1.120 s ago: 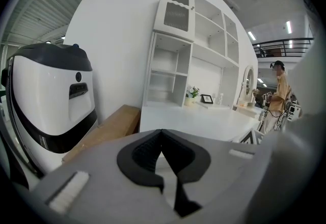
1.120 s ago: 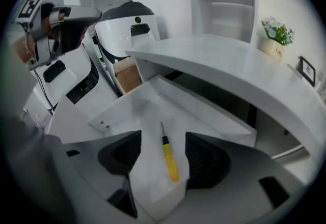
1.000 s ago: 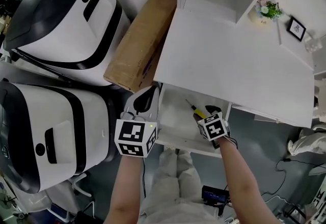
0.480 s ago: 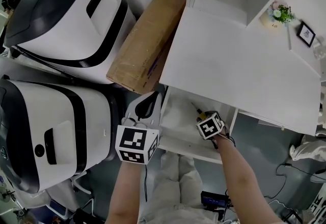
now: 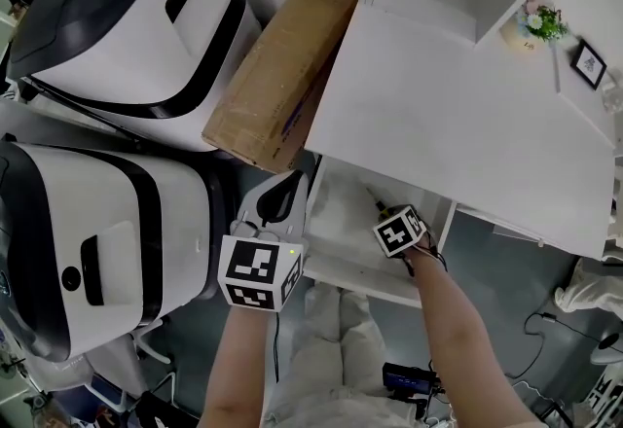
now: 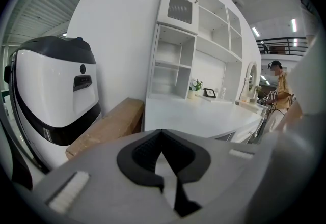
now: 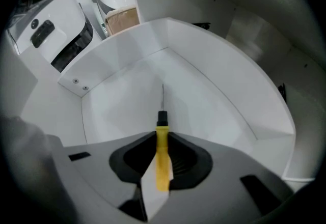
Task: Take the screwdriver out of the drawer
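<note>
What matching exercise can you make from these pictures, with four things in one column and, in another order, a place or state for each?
Things:
1. screwdriver
2. cardboard box
3. flower pot
4. left gripper

Places or states:
a. on top of the desk
b. jaws together, nothing held
c. inside the open drawer
d. between the desk and a white machine

Pairs: 1-c, 2-d, 3-a, 4-b.
</note>
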